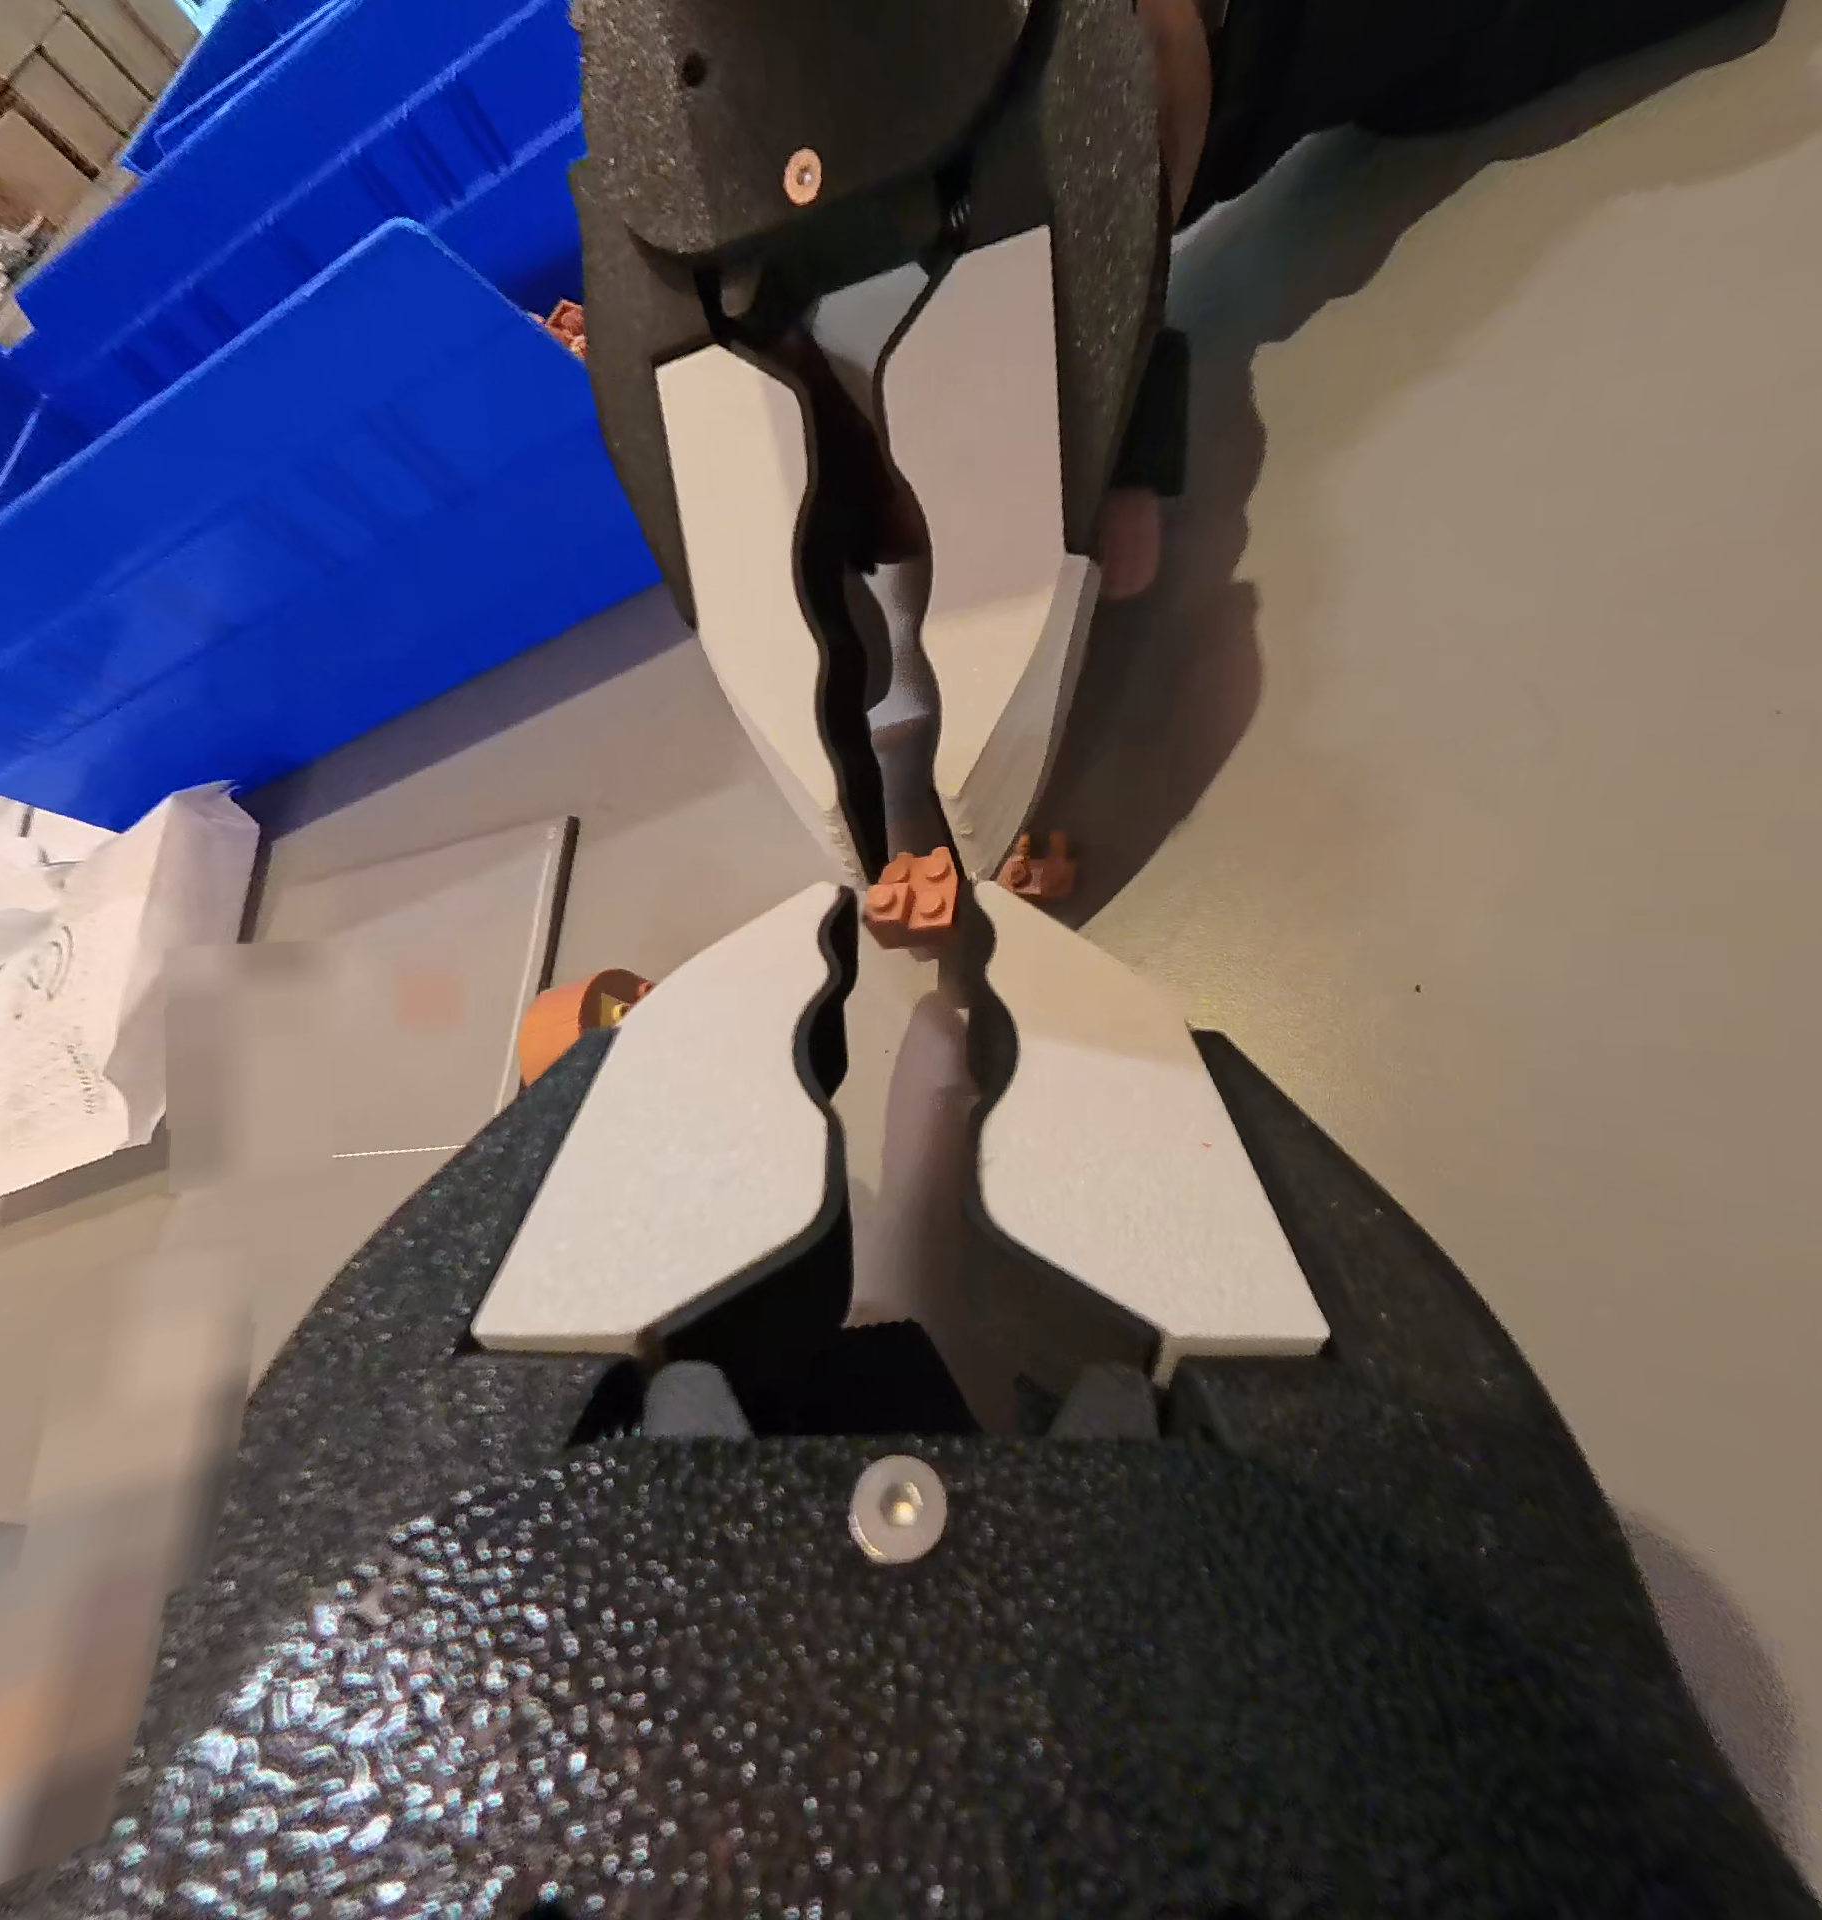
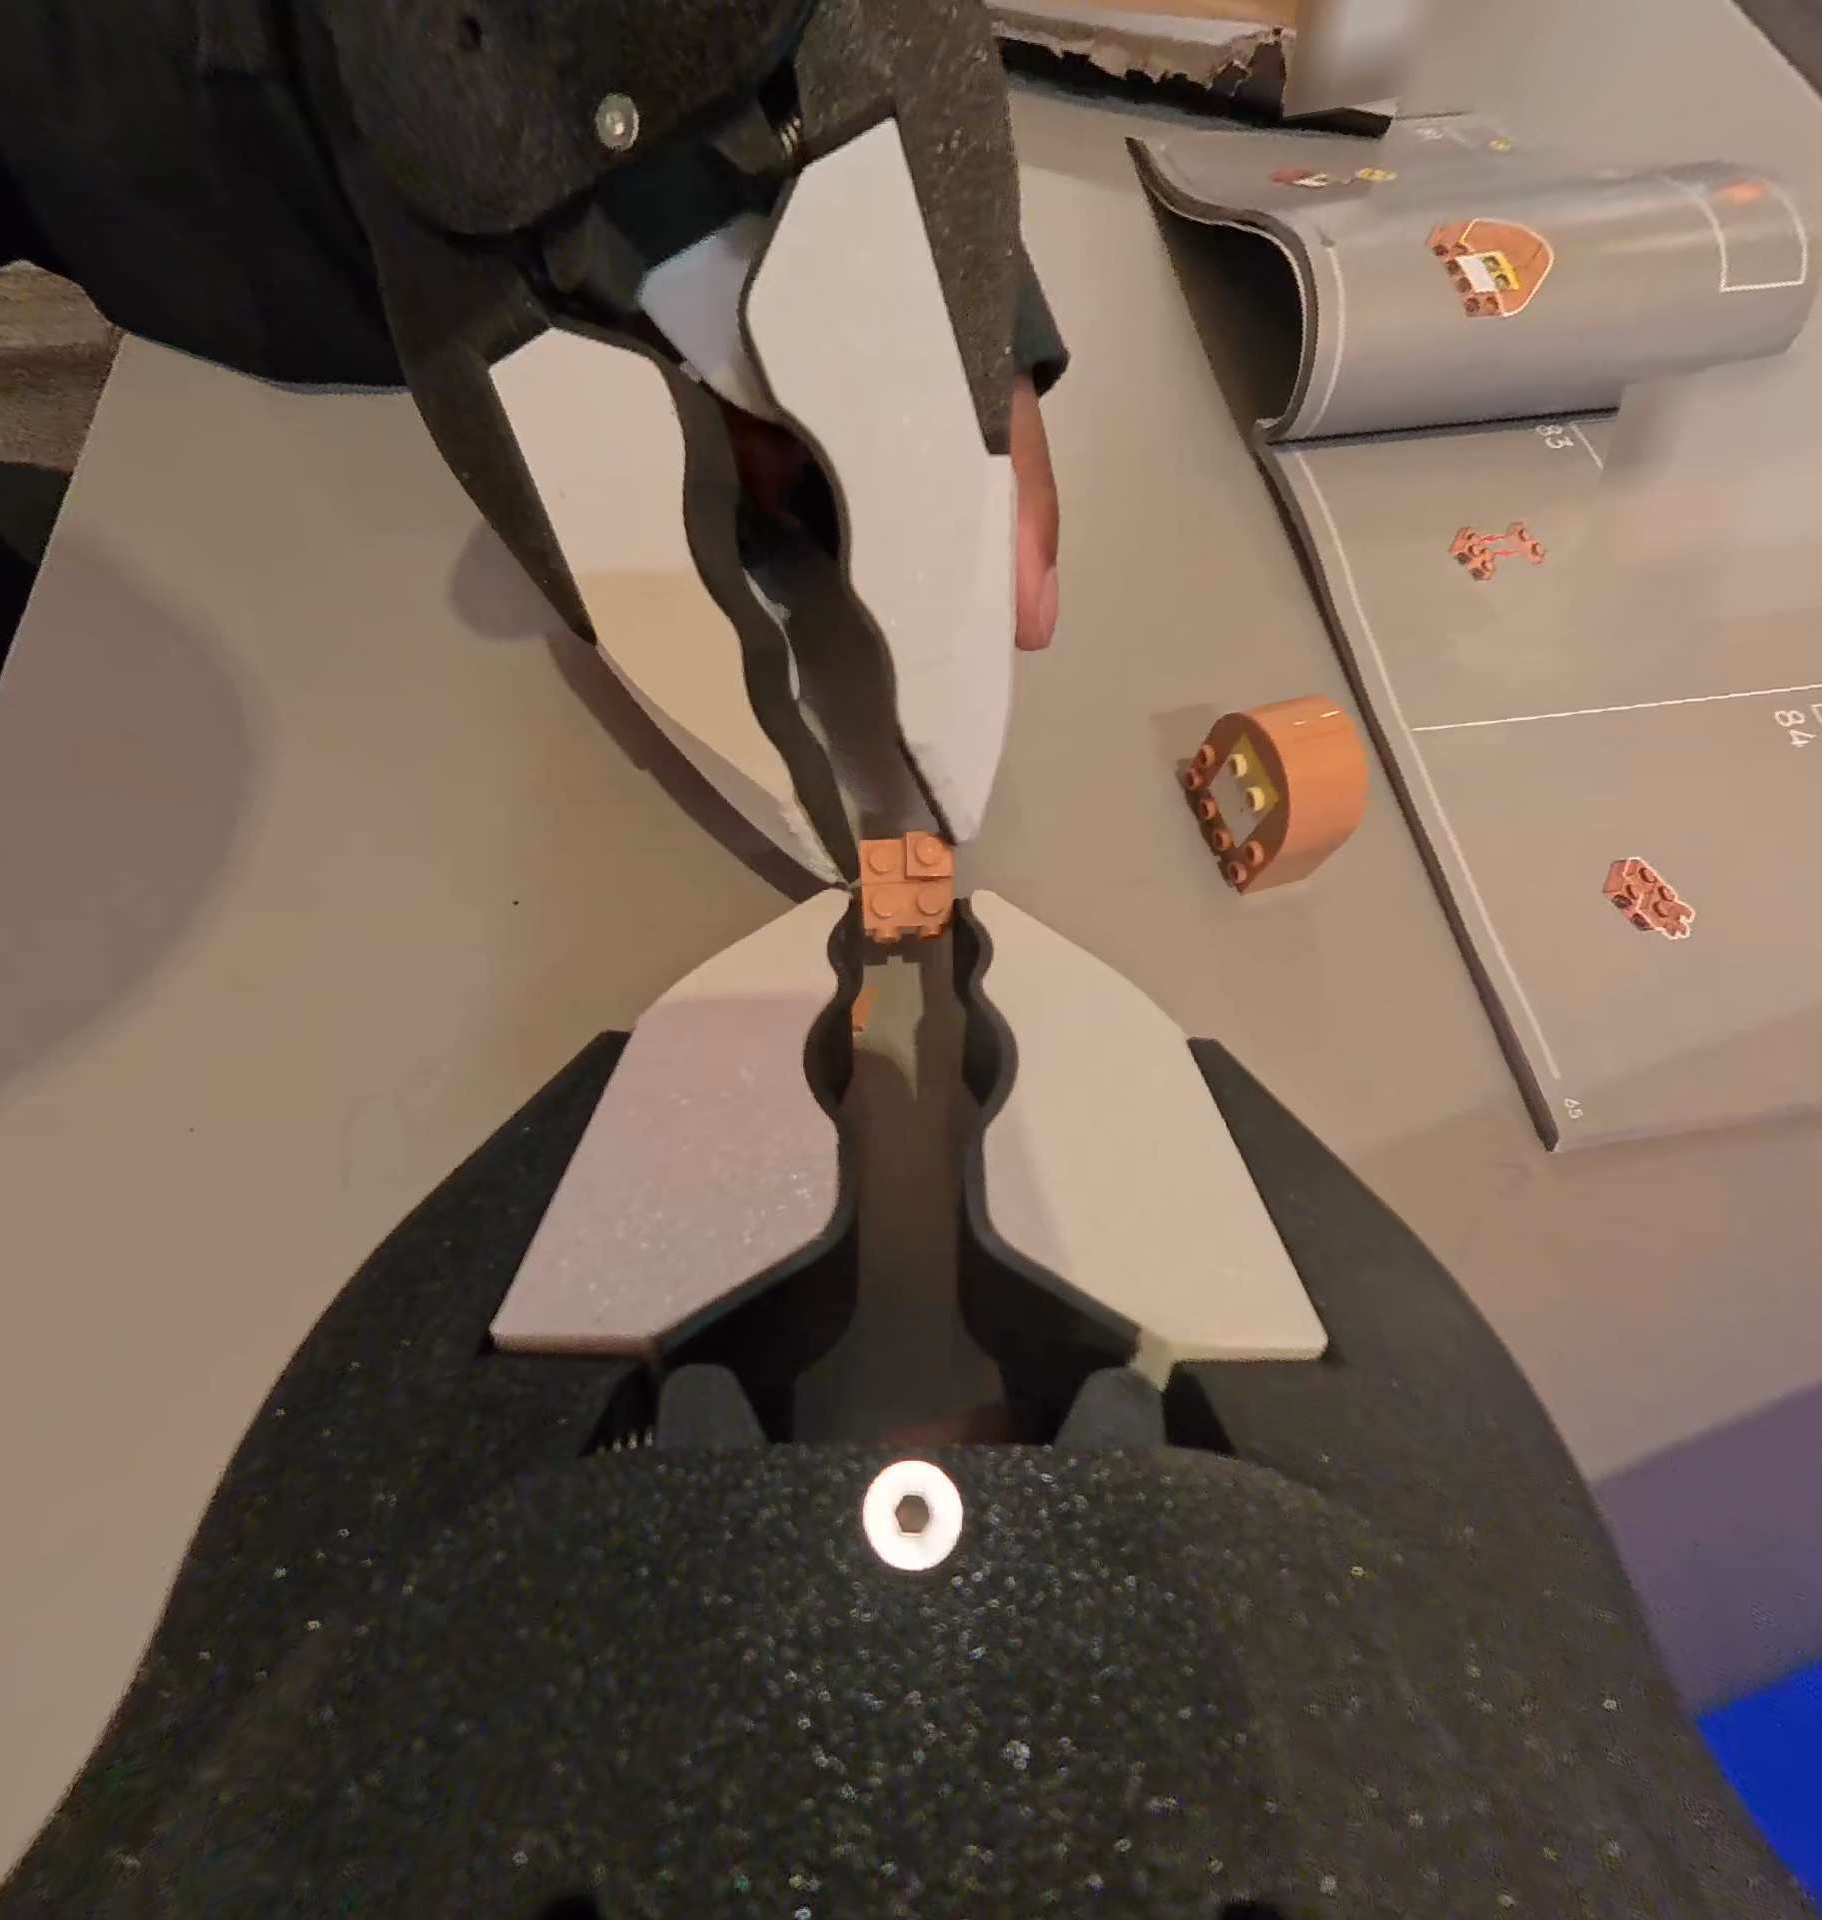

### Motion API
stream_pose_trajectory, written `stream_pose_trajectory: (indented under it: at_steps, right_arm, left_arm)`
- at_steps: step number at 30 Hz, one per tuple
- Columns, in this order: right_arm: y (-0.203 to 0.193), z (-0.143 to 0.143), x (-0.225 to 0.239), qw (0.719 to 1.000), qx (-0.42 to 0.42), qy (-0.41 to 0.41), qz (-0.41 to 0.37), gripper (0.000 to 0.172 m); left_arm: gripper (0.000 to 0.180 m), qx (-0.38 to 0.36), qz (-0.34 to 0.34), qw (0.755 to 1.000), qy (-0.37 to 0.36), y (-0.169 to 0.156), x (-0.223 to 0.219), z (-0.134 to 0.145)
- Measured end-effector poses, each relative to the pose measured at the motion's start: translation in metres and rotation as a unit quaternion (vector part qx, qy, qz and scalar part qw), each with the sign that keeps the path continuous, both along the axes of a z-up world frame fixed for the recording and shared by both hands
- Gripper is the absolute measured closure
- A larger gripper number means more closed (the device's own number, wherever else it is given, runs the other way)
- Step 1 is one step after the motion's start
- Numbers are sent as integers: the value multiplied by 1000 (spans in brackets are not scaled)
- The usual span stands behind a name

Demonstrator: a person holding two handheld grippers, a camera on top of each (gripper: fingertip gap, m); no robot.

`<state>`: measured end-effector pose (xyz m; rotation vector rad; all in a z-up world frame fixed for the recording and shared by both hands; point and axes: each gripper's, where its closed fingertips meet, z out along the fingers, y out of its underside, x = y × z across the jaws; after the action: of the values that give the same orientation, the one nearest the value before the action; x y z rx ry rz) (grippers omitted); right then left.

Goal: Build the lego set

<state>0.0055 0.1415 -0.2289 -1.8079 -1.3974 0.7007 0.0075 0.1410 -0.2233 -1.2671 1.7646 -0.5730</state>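
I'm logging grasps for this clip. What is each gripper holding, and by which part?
Both grip one small brown brick cluster: the right gripper pinches its near end, the left gripper its opposite end, by the side faces.

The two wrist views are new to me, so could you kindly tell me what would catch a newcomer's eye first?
The eye goes to the small brown studded brick cluster in the middle, where the left gripper and right gripper meet tip to tip, both gripping it. Next comes the rounded brown piece with yellow studs on the grey table beside an open instruction booklet, and the blue bins behind.
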Motion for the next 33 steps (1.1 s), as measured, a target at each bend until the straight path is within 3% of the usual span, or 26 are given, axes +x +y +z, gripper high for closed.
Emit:
stream_pose_trajectory:
  at_steps: [25,33]
  right_arm:
    - [8,1,1,999,15,-1,-32,156]
    - [9,5,1,999,24,10,-36,156]
  left_arm:
    - [167,15,35,999,-6,7,2,2]
    - [159,-10,40,999,-27,11,0,6]
